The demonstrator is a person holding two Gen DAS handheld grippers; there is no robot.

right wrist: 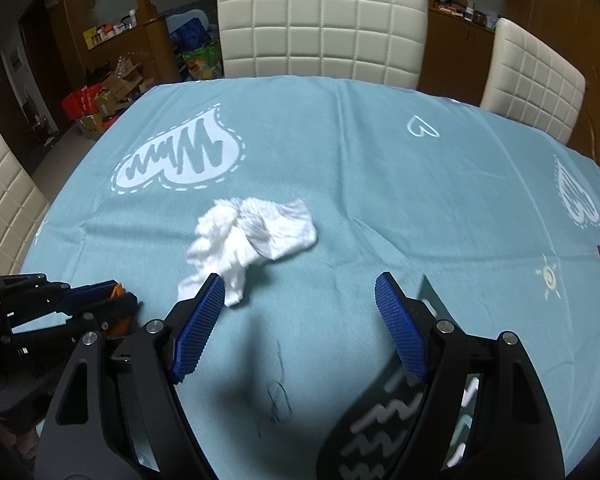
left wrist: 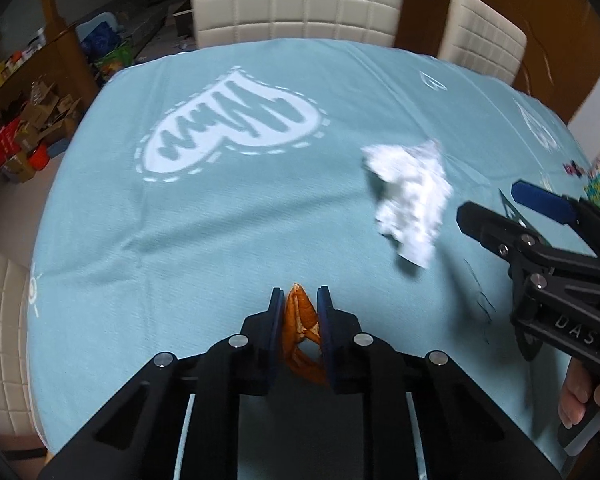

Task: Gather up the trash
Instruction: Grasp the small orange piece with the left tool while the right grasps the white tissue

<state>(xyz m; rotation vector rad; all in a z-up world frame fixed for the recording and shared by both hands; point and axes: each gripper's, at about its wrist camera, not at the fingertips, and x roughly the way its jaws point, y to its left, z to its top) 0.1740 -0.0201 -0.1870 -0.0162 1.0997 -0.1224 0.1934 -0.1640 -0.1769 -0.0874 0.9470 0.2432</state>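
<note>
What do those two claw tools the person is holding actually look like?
Both are matte black plastic frames with angular linkage arms joined by round silver pivot bolts. Each finger carries a blue pad with a fine ridged grid texture. The right claw bears the pale letters DAS on its side. The left claw matches it. No cables show.
</note>
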